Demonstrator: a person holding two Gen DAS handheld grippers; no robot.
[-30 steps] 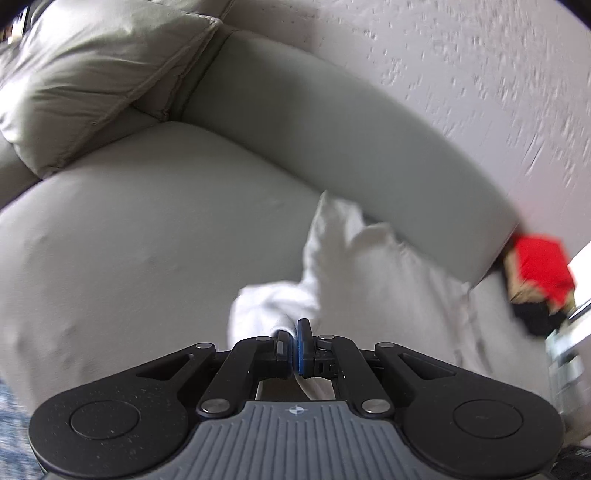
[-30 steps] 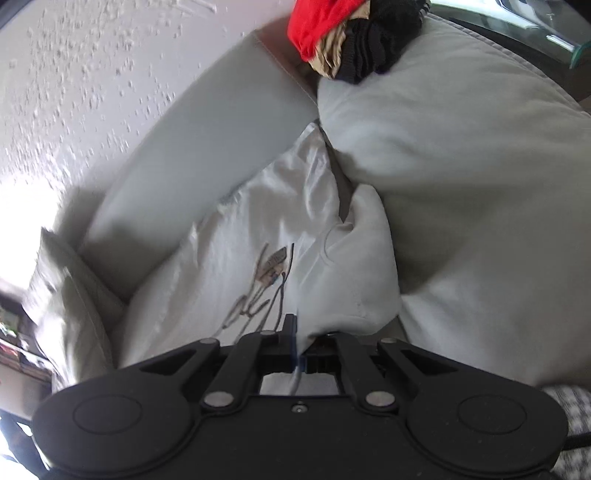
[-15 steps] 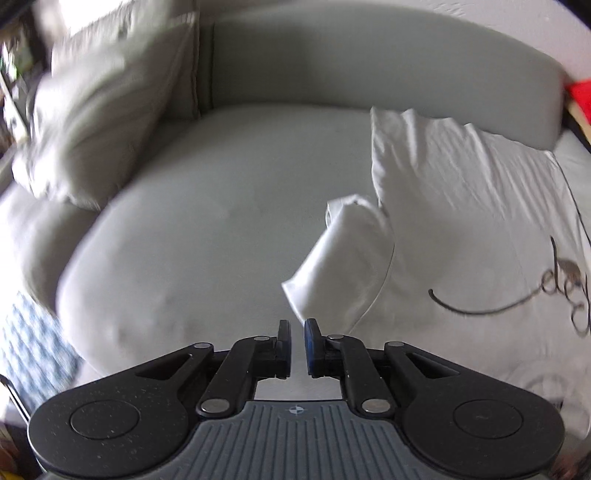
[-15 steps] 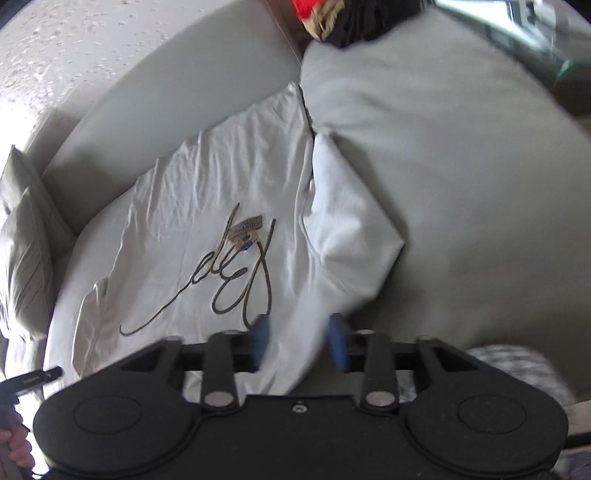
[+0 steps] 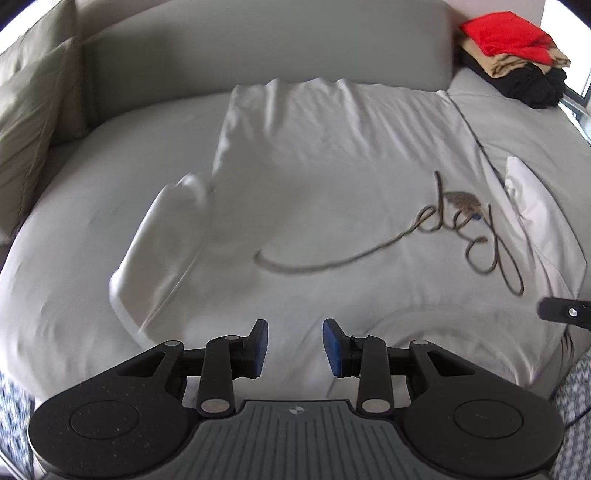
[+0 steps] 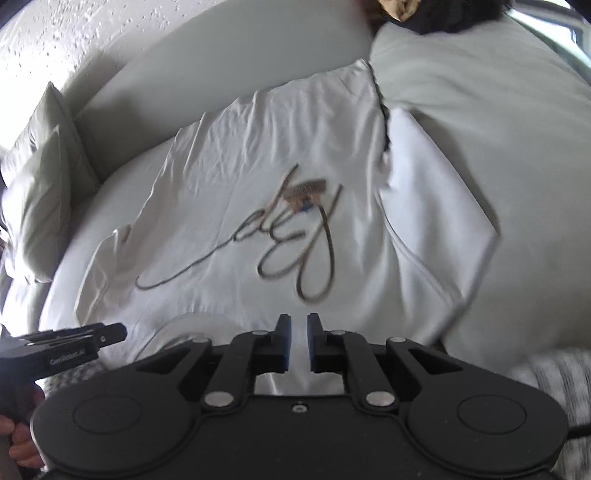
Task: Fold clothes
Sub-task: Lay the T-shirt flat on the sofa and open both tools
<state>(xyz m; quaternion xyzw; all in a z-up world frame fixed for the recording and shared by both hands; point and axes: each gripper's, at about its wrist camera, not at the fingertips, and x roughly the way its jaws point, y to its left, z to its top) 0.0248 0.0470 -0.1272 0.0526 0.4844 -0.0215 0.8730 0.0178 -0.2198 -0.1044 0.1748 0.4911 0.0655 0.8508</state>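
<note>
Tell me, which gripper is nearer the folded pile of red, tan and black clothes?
Right, probably. The clothes pile sits at the sofa's far right corner; the right gripper hovers over the white T-shirt's near right side, the left gripper farther left.

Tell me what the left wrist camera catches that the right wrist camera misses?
Only the left wrist view shows the red folded garment topping the pile at the sofa's far end. Only the right wrist view shows the textured white wall and a person's fingers holding a gripper handle. Both show the white T-shirt with cursive lettering spread flat on the grey sofa, and a grey cushion.
</note>
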